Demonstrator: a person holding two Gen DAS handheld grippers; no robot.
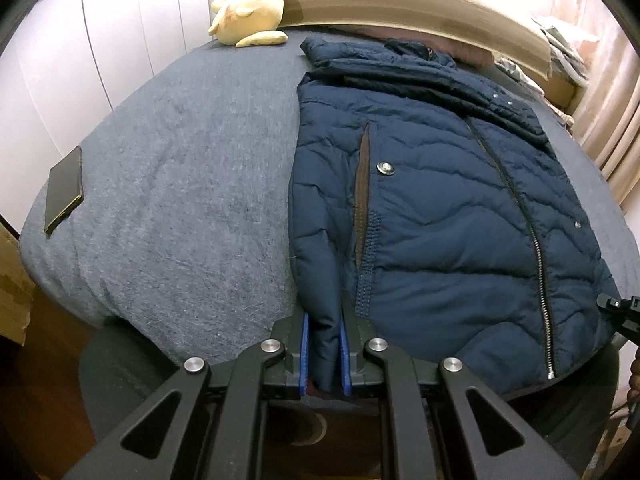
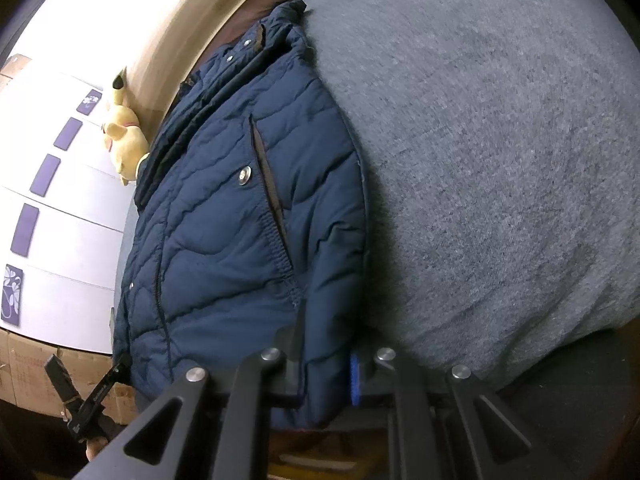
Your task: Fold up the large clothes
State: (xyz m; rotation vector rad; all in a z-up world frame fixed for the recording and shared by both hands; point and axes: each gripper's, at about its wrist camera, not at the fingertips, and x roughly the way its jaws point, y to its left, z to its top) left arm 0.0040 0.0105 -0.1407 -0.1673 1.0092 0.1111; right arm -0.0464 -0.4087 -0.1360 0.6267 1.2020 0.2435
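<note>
Left wrist view: the left gripper (image 1: 325, 354), a black two-finger tool with blue pads (image 1: 305, 354), is clamped on a fold of the hem at one lower corner of a navy-blue quilted puffer jacket (image 1: 440, 208). The jacket lies front-up on a bed covered by a grey fleecy blanket (image 1: 180, 200), its hem at the near edge of the bed and its collar toward a pale wooden headboard (image 1: 400, 4). A closed metal-toothed zip (image 1: 532, 236) runs down the front, and a brown-lined slit pocket (image 1: 362, 200) with a silver snap button (image 1: 386, 168) beside it sits near the gripped corner. A yellow plush toy (image 1: 252, 4) rests against the headboard at the far corner of the blanket, well apart from the jacket. A dark rectangular phone (image 1: 64, 190) lies flat near the blanket's left edge. Part of the right gripper (image 1: 618, 312) shows at the right border, at the jacket's other lower corner. Right wrist view: the right gripper (image 2: 324, 376) is closed on the hem at the opposite lower corner of the same jacket (image 2: 224, 240), with one blue pad (image 2: 355, 378) visible against the fabric. The other gripper's black body (image 2: 96, 396) appears at lower left, with cardboard boxes (image 2: 36, 364) behind it.
</note>
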